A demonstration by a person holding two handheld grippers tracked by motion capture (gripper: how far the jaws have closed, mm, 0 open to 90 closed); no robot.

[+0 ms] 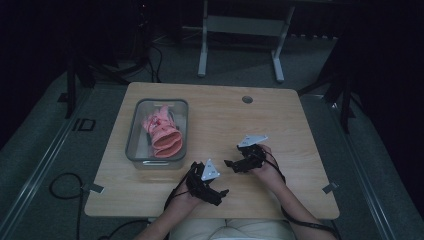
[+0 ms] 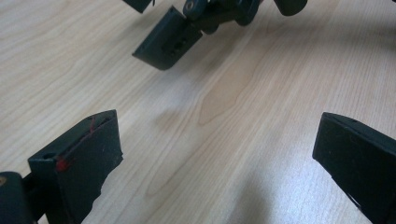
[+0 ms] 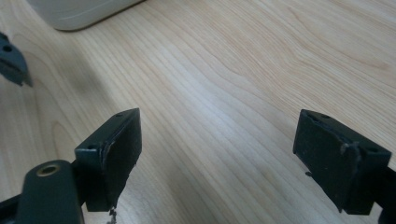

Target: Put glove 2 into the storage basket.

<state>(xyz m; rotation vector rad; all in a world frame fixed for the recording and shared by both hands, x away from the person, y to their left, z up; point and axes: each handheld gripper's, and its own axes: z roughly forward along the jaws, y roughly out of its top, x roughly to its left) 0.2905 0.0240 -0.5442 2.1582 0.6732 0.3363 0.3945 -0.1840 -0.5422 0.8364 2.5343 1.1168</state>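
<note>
A clear plastic bin (image 1: 135,131) stands on the left half of the wooden table and holds pink cloth items (image 1: 162,134). My left gripper (image 1: 223,193) hovers low near the front edge, right of the bin, its jaws wide apart over bare wood (image 2: 219,154). My right gripper (image 1: 229,164) sits just beyond it toward the middle, pointing left, also open with nothing between its jaws (image 3: 217,154). In the left gripper view, one jaw of the right gripper (image 2: 168,41) hangs close ahead. The bin's corner (image 3: 79,11) shows in the right gripper view.
The table (image 1: 280,125) has a round cable hole (image 1: 247,99) near its far edge. A metal desk frame (image 1: 240,30) stands on the floor beyond. Cables (image 1: 65,187) lie on the floor at the left. Tape tabs mark the front corners.
</note>
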